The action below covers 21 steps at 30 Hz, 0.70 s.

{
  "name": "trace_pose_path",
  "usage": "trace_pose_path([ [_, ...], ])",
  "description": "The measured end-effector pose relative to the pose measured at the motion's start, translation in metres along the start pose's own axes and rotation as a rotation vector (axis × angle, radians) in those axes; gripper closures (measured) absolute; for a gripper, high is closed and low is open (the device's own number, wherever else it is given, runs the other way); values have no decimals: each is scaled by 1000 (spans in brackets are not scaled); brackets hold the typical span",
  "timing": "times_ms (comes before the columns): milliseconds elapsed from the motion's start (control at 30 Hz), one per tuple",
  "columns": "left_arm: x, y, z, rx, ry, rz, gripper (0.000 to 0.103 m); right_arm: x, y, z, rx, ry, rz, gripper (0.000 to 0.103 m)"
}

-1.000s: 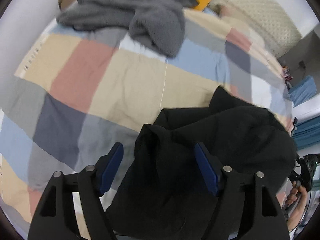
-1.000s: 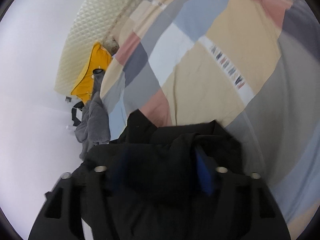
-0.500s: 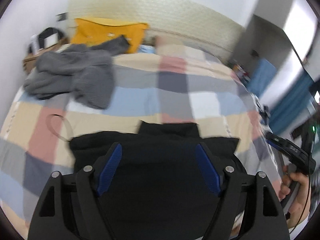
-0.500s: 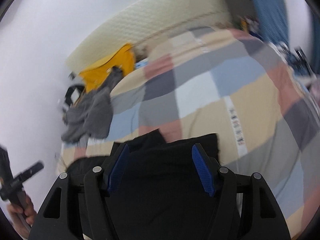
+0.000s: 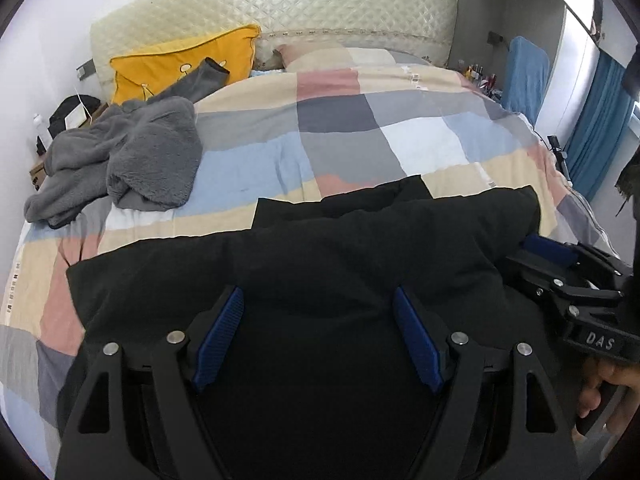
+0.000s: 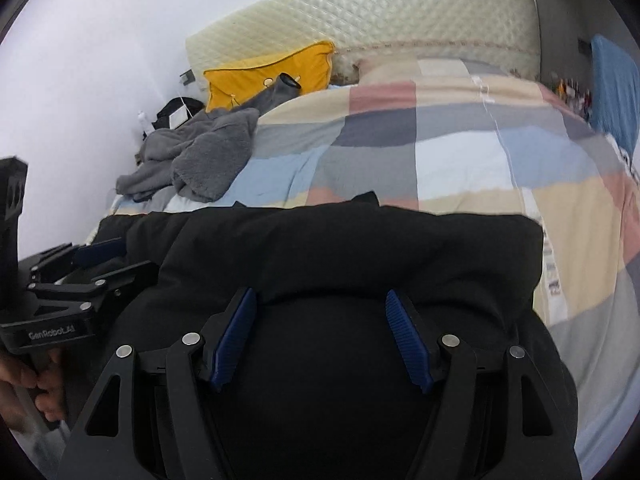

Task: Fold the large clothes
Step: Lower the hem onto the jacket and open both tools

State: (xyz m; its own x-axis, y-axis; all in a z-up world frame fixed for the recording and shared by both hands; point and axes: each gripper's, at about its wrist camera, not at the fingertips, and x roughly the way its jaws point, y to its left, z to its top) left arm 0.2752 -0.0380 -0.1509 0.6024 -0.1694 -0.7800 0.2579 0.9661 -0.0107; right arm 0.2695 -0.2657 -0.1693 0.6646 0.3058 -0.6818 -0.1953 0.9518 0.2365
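Black garment [image 5: 320,256] in front, plain, no print. Bed cover [image 5: 340,136]: big check blocks – beige, pink, lt blue, white, grey, dk navy. Fleece top [image 5: 132,160] on the bed's left: mid grey, fuzzy. Pillow [image 5: 180,64] yellow-orange w/ small white marks. Headboard [image 5: 280,8] cream, diamond-quilted. Curtain [image 5: 596,136] at right teal blue. Left tongs [image 5: 318,340] & right tongs [image 6: 320,336]: black frames, blue ribbed pads [image 5: 218,344]. Wall white.
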Motion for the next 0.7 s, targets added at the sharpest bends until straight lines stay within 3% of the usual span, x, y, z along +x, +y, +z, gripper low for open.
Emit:
trace_pose_path([
  [300, 19, -2, -16, -3, -31, 20, 25, 29, -8, -6, 4, 31, 16, 24],
  [433, 28, -1, -13, -3, -4, 23, 24, 38, -1, -4, -32, 32, -14, 22],
  [700, 36, 5, -9, -28, 10, -14, 24, 45, -7, -2, 2, 33, 18, 21],
])
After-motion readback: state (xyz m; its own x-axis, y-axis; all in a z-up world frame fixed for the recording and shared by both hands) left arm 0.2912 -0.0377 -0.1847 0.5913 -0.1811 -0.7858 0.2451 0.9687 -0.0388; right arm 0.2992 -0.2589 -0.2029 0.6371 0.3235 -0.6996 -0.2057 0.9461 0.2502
